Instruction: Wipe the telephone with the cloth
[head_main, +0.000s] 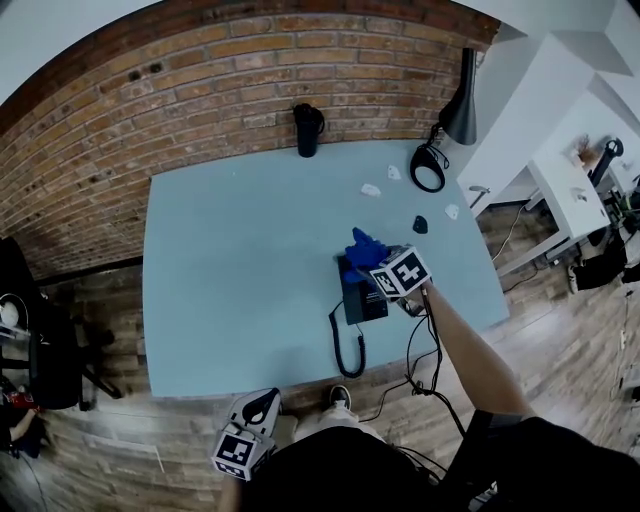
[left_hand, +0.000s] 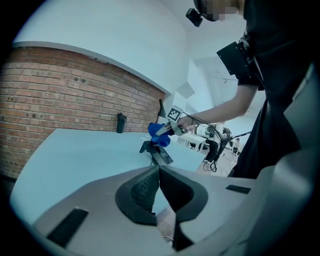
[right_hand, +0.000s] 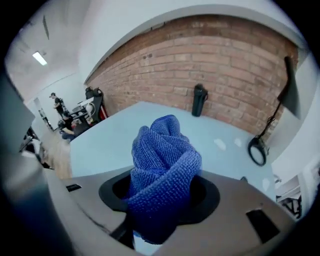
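Right gripper (head_main: 383, 262) jaws clamped on blue cloth (head_main: 364, 247) — over telephone (head_main: 361, 302); left gripper (head_main: 262, 407) jaws together, empty.

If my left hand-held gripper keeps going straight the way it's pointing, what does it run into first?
Most likely the telephone, where the right hand-held gripper holds the blue cloth over it. Only table surface shows in between, though depth is hard to judge.

light: bright, even | shadows: soft | edges: fisheye bending, dark vignette | near foreground: blurred
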